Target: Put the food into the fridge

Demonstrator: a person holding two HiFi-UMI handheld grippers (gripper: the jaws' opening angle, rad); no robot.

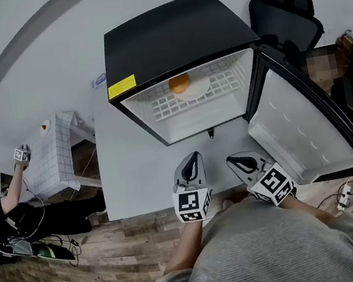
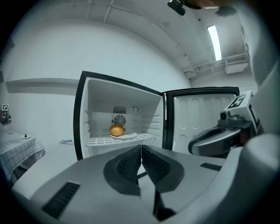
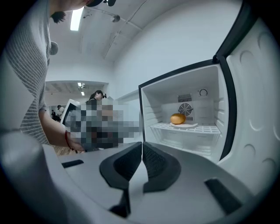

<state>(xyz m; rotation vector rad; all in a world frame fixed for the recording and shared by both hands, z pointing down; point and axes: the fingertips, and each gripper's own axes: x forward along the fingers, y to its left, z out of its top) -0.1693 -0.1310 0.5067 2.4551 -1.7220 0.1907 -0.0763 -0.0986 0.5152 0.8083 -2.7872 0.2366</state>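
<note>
One fridge (image 1: 172, 34), small and black, stands on a white platform (image 1: 129, 178). Its door (image 1: 294, 124) is swung wide to the right.

One wire shelf (image 1: 224, 85) is inside. On it sits one white plate (image 1: 201, 88), and on the plate one round orange-gold piece of food (image 1: 179, 83), near the back wall by the fan grille. I cannot tell whether it is a bun or a fruit.

Two grippers, each with one marker cube.
- The left gripper (image 1: 193, 157) is held low before the open fridge, pointing at it and well short of the shelf. Its jaws are pressed together with nothing between them.
- The right gripper (image 1: 232, 159) is just beside it, angled slightly inward, near the foot of the door. Its jaws are likewise closed on nothing.
- The two tips are near each other but apart.

The person's forearms run back under a grey striped top and are mostly covered by it. The hands themselves cannot be made out behind the cubes.

Off to the left:
- one small table with a checked cloth (image 1: 55, 154);
- a second person (image 1: 5, 216) beside it, one arm raised, partly cut off by the frame edge.

One dark chair (image 1: 285, 8) stands behind the fridge, its lower part hidden by the door. The space under the shelf is mostly out of sight from above.
</note>
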